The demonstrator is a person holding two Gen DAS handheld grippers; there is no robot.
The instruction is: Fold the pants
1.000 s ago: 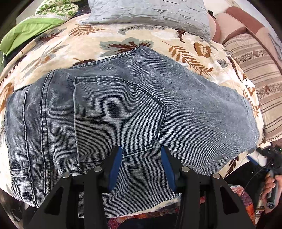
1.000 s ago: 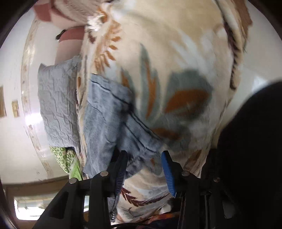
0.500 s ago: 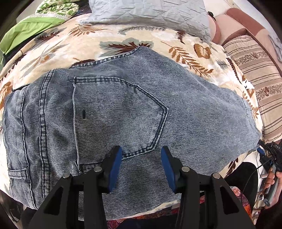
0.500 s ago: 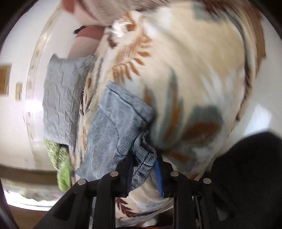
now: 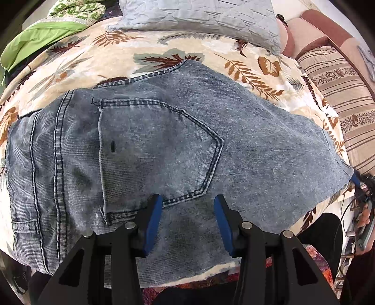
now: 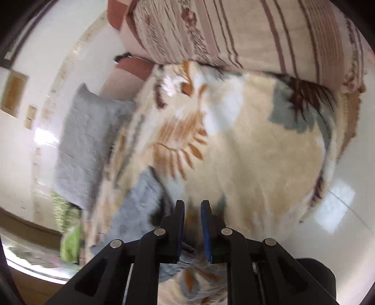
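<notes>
Inspector: Pants (image 5: 164,150) of washed blue denim lie flat, back side up, on a cream blanket (image 5: 131,58) printed with brown and grey leaves. The blanket covers what looks like a bed.

Clerk: And the surroundings?

Inspector: In the left wrist view, a grey quilted pillow (image 5: 199,18) sits at 12 o'clock, a green cloth (image 5: 39,37) at 10 o'clock, and a striped cushion (image 5: 339,89) at 2 o'clock. The right wrist view is blurred; it shows the same pillow (image 6: 86,145) at 9 o'clock, the striped cushion (image 6: 246,32) at 12 o'clock, a pale glossy floor (image 6: 346,211) at 4 o'clock and a white wall at the left.

Clerk: Orientation of the pants?

Inspector: Long axis runs from 9 o'clock to 3 o'clock in the left wrist view. Waistband and belt loop are at 9 o'clock; the leg end reaches the blanket's edge at 3 o'clock. The back pocket (image 5: 159,152) points its tip toward 3 o'clock.

Clerk: Grippers?

Inspector: Left gripper (image 5: 187,220) hovers above the denim at 6 o'clock, blue pads (image 5: 152,225) spread wide, holding nothing. Right gripper (image 6: 192,225) has its pads nearly together, a narrow gap between them. Denim (image 6: 138,206) shows beside and beneath them, but blur prevents confirming whether cloth is pinched. In the left wrist view it sits at the leg end, 3 o'clock.
</notes>
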